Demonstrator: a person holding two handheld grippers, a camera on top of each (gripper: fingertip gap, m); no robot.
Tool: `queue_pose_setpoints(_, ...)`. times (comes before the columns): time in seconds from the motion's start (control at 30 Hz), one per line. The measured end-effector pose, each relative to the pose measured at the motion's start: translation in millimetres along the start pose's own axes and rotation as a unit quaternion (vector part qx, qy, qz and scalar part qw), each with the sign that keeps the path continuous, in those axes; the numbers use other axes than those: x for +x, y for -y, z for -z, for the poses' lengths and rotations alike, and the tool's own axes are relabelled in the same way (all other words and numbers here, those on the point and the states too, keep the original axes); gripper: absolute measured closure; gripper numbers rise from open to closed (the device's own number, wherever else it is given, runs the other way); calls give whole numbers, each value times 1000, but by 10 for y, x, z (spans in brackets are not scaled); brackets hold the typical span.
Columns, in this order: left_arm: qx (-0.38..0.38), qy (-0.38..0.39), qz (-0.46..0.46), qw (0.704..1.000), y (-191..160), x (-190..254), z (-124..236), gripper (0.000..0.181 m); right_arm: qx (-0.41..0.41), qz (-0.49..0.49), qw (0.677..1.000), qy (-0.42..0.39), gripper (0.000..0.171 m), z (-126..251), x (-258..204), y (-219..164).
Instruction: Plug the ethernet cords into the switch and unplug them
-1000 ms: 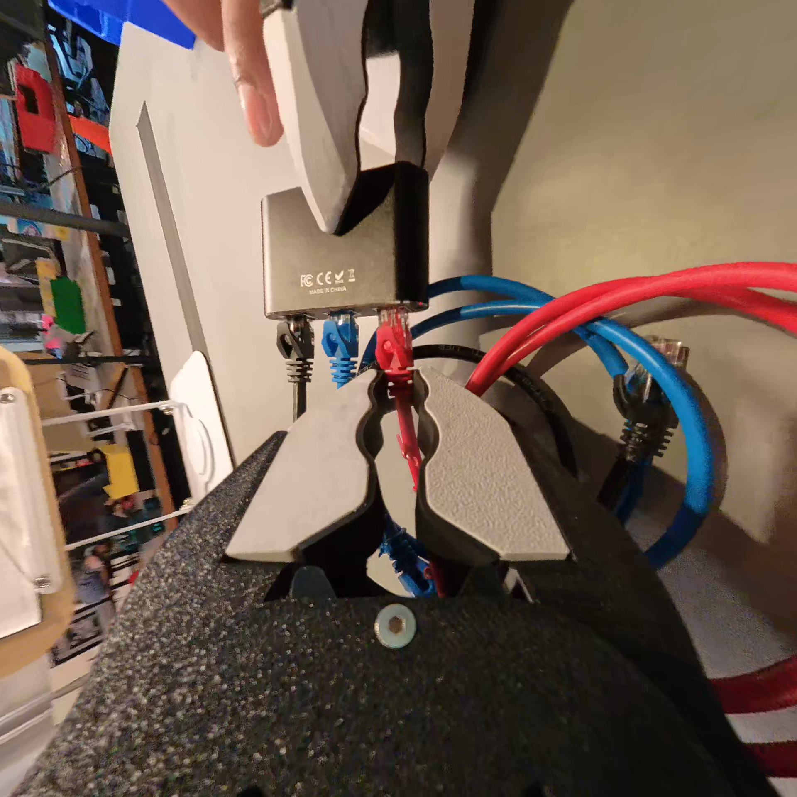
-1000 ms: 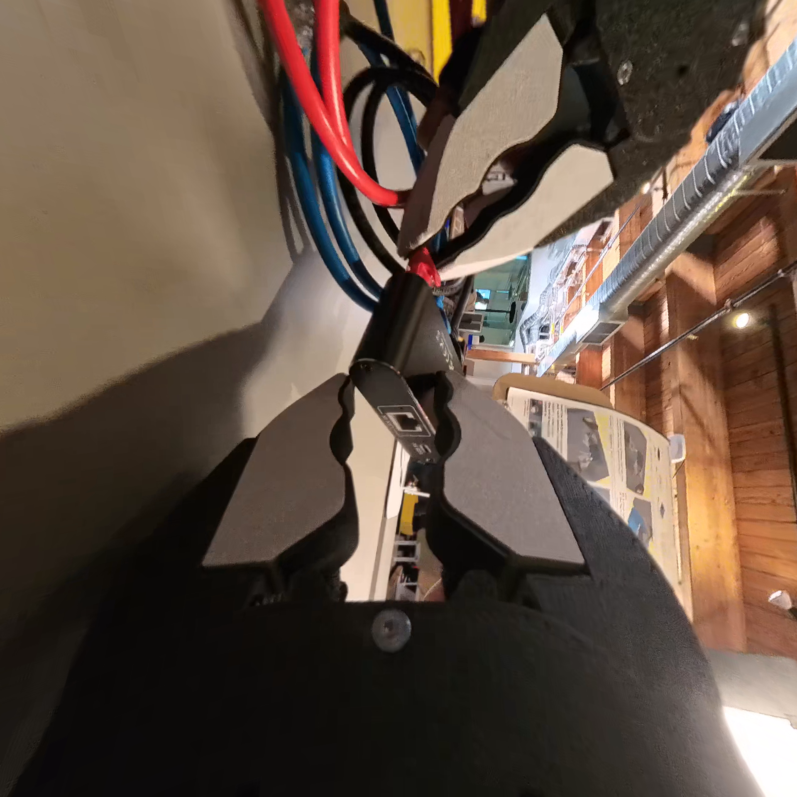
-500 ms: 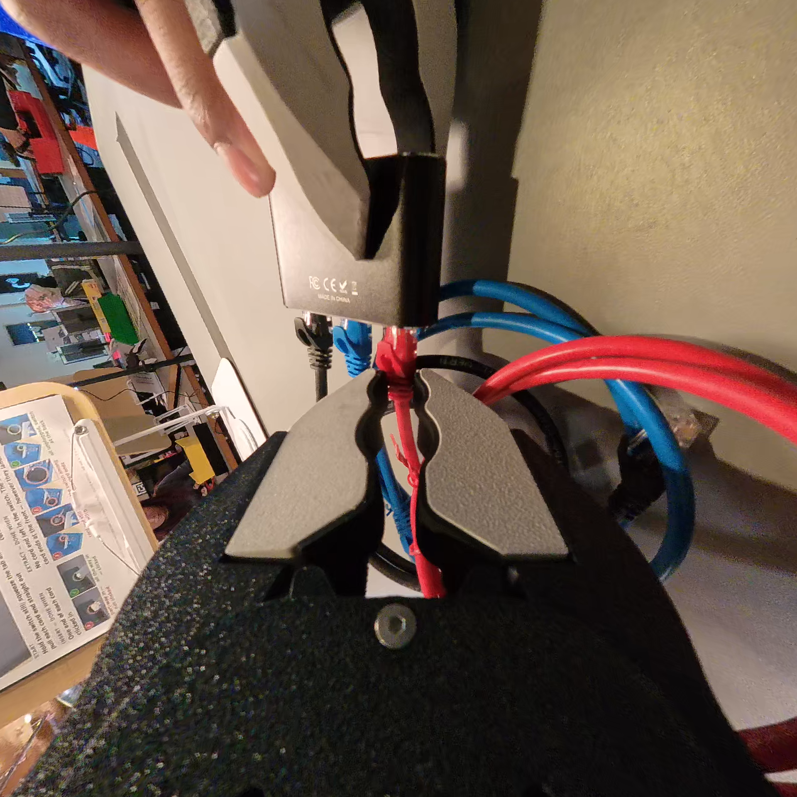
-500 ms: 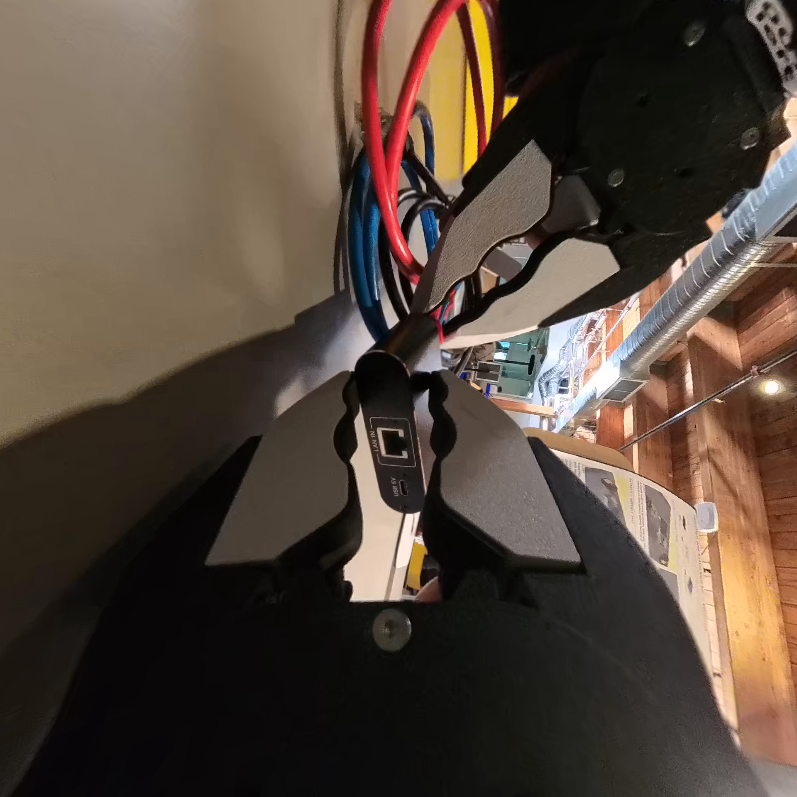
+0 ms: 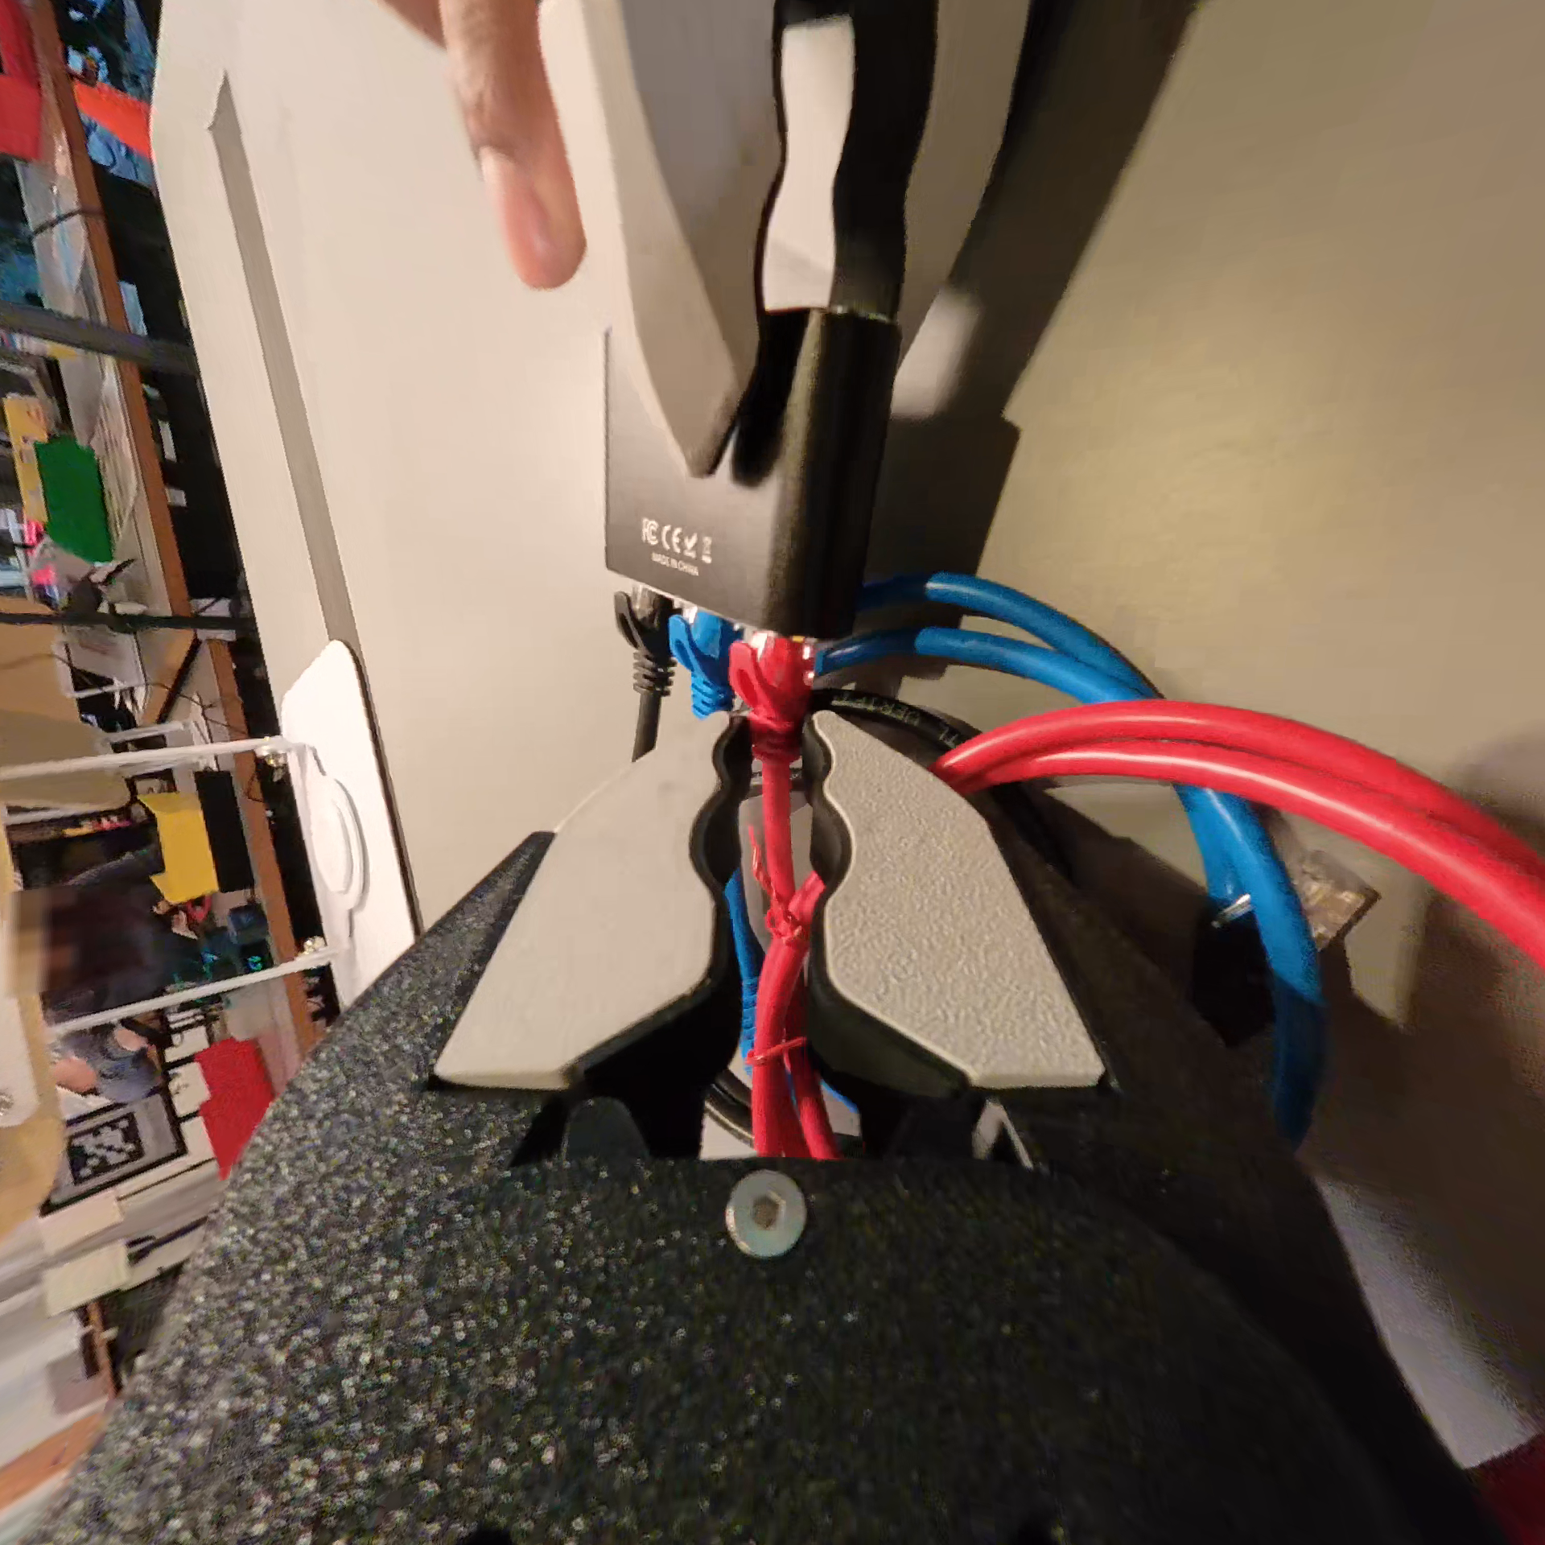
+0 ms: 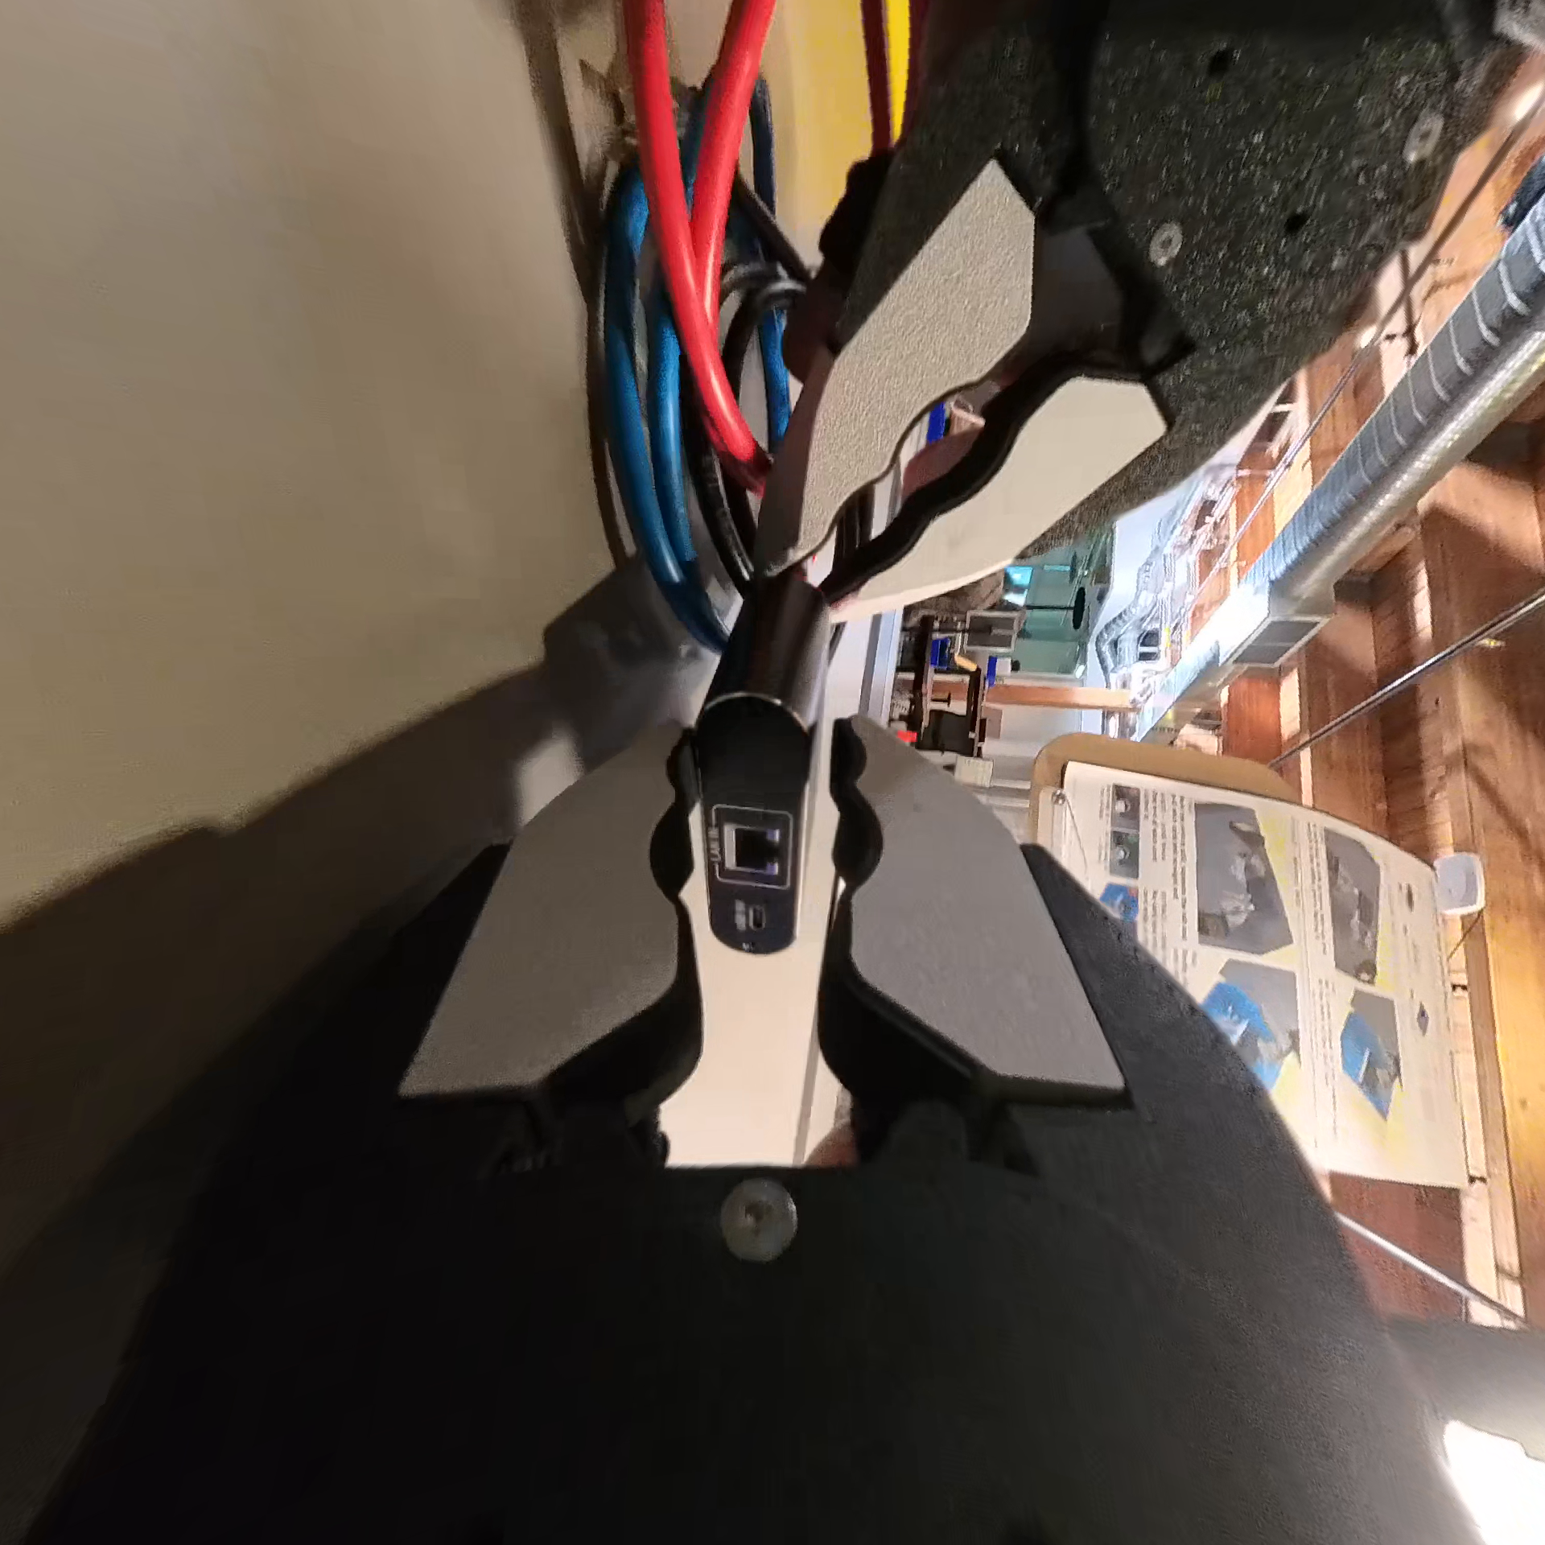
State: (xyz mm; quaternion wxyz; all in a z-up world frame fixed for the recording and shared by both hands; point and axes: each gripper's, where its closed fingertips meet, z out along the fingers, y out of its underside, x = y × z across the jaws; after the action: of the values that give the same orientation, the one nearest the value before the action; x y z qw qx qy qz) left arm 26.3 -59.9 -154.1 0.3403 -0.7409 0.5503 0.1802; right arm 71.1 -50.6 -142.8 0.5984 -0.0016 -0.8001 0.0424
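Observation:
The black switch (image 5: 736, 518) is gripped by my right gripper (image 5: 786, 393), which comes down from the top. Its end face with one port shows between my right gripper's (image 6: 757, 744) fingers. A black plug (image 5: 644, 644), a blue plug (image 5: 706, 660) and a red plug (image 5: 773, 677) sit in its lower ports. My left gripper (image 5: 773, 744) is shut on the red cord just behind the red plug. It also shows in the right wrist view (image 6: 803, 568), at the switch's far end.
Blue cords (image 5: 1045, 635) and red cord loops (image 5: 1212, 752) lie on the beige table (image 5: 1254, 334) to the right. A loose black plug (image 5: 1237, 961) lies there too. A person's finger (image 5: 527, 184) is beside the right gripper. A white pad (image 5: 326, 836) is at left, a poster board (image 6: 1254, 961) behind.
Both grippers have kept their holds. The switch has swung to lie straight along my right gripper. Less of the red plug's clear tip shows below the port.

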Motion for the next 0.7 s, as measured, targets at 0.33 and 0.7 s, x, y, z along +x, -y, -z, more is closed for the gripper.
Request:
queue_pose_setpoints(0.33,91,18,44,995,164,-83,61,169,-69,-23,996,-42,145,-12,140,-236)
queue_pose_setpoints(0.7,241,245,96,934,122,-794,749,134,-91,25,992,-85,145,58,222,-240)
